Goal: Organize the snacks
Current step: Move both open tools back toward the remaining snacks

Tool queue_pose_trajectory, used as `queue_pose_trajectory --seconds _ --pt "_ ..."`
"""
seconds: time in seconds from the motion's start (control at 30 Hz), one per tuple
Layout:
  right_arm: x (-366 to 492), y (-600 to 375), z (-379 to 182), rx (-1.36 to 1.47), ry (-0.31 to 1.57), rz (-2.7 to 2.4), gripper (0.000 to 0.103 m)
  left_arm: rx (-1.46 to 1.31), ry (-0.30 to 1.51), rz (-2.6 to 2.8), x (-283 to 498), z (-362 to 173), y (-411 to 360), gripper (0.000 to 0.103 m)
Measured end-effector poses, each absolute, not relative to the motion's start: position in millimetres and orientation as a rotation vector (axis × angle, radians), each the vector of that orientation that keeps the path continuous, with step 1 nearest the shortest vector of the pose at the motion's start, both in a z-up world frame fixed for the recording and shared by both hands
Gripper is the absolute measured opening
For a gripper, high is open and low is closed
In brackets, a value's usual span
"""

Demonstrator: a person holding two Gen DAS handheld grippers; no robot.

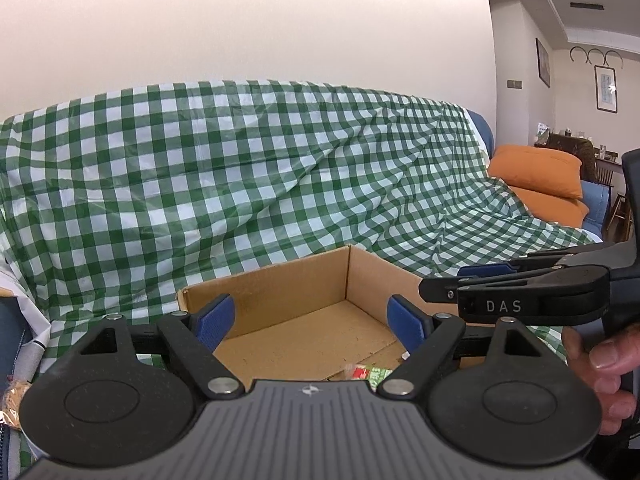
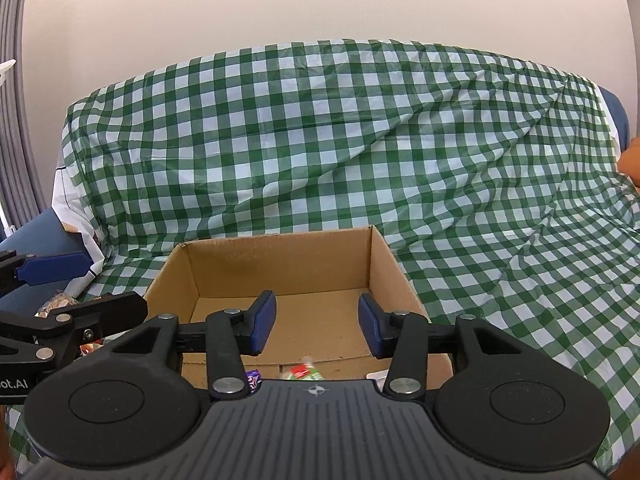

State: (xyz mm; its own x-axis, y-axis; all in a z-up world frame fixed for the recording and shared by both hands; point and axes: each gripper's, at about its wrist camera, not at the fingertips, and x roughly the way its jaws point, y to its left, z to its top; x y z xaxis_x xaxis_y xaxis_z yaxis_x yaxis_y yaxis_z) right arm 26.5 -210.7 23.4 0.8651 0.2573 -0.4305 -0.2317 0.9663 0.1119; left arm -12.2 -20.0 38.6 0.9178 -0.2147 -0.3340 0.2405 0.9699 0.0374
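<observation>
Sitting on a sofa covered with a green and white checked cloth is an open cardboard box. The box has brown walls and a brown floor, and its top is open. Most of the floor is bare.

Down at the near end of the box lie a few snacks. A red and green snack packet shows just past the right gripper's body, a bit blurred. A small purple snack lies just to its left, and a bit of white wrapper peeks out to its right. From the left wrist view the same red and green packet shows at the near edge of the box floor.

The right gripper hangs over the near side of the box. Its blue fingers are spread part way, with a clear gap. Nothing is between them; only the box floor shows through the gap.

The left gripper is also over the box, from the left side. Its blue fingers are spread very wide, and nothing is between them.

Each gripper can be seen from the other one's camera. A person's hand holds the right gripper's handle at the right edge of the left wrist view.

More snacks in crinkly wrappers lie outside the box on the left. An orange pillow lies further right on the sofa.
</observation>
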Motion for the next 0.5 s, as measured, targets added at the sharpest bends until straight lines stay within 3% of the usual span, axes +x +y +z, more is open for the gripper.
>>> queue_pose_trajectory --seconds 0.1,0.17,0.33,0.5 --pt "27 -209 23 0.053 0.460 0.256 0.048 0.089 0.297 -0.231 -17 40 -20 0.082" --pt "26 -209 23 0.053 0.460 0.254 0.048 0.095 0.275 -0.228 -20 40 -18 0.068" --pt "28 -209 22 0.059 0.462 0.251 0.047 0.104 0.268 -0.233 -24 41 -12 0.044" --pt "30 -203 24 0.063 0.449 0.257 0.040 0.102 0.321 -0.273 -27 42 -1 0.014"
